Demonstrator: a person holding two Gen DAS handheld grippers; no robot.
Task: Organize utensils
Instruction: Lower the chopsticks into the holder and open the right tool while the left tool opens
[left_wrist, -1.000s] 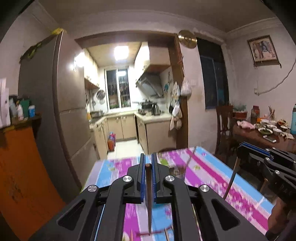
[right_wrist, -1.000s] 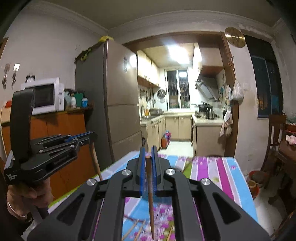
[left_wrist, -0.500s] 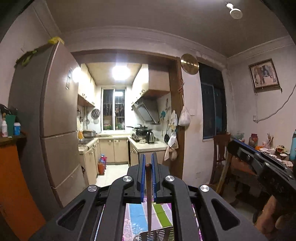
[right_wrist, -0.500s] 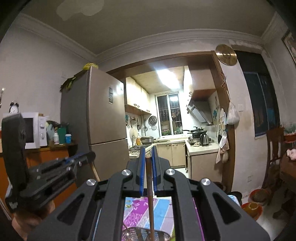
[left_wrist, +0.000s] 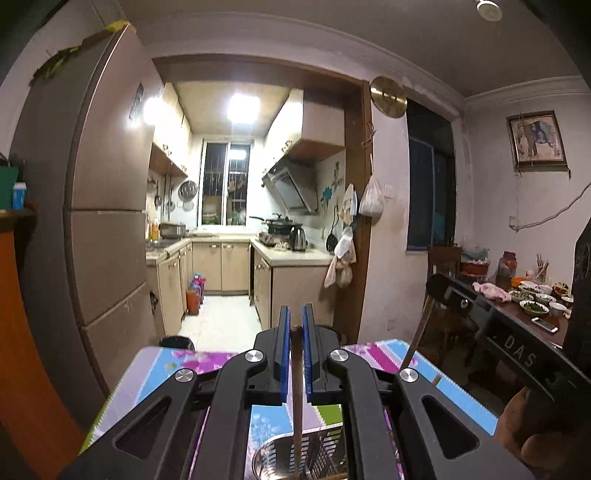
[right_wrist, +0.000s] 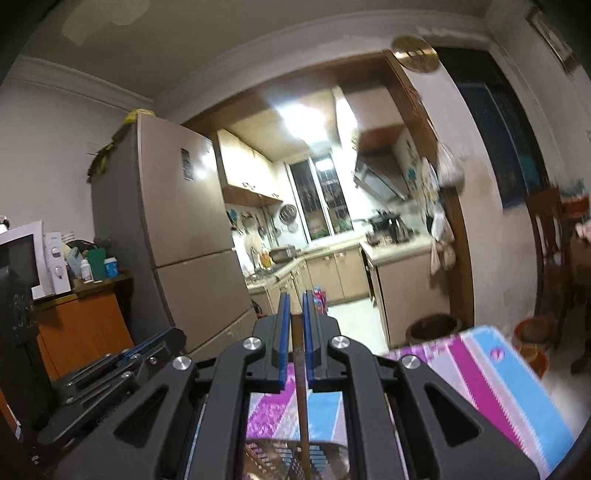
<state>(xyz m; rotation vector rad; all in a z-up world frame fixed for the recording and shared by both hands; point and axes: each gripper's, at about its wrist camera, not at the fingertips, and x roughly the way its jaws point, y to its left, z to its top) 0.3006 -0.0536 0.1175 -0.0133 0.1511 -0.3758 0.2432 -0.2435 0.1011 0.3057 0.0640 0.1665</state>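
Observation:
My left gripper is shut on a brown wooden chopstick that hangs down into a perforated metal utensil holder on the table. My right gripper is shut on a second brown chopstick whose lower end reaches into the same metal holder. The right gripper also shows in the left wrist view, with its chopstick slanting down. The left gripper shows in the right wrist view at lower left. The chopstick tips are hidden.
The table has a pink, blue and purple patterned cloth. A tall fridge and an orange cabinet stand to the left. A kitchen doorway is ahead. A dark dining table with bowls and a chair is to the right.
Both grippers, each still holding its chopstick, rose and tilted up from the table, and now stand over the metal holder with the chopsticks hanging into it. The right view has rolled sideways.

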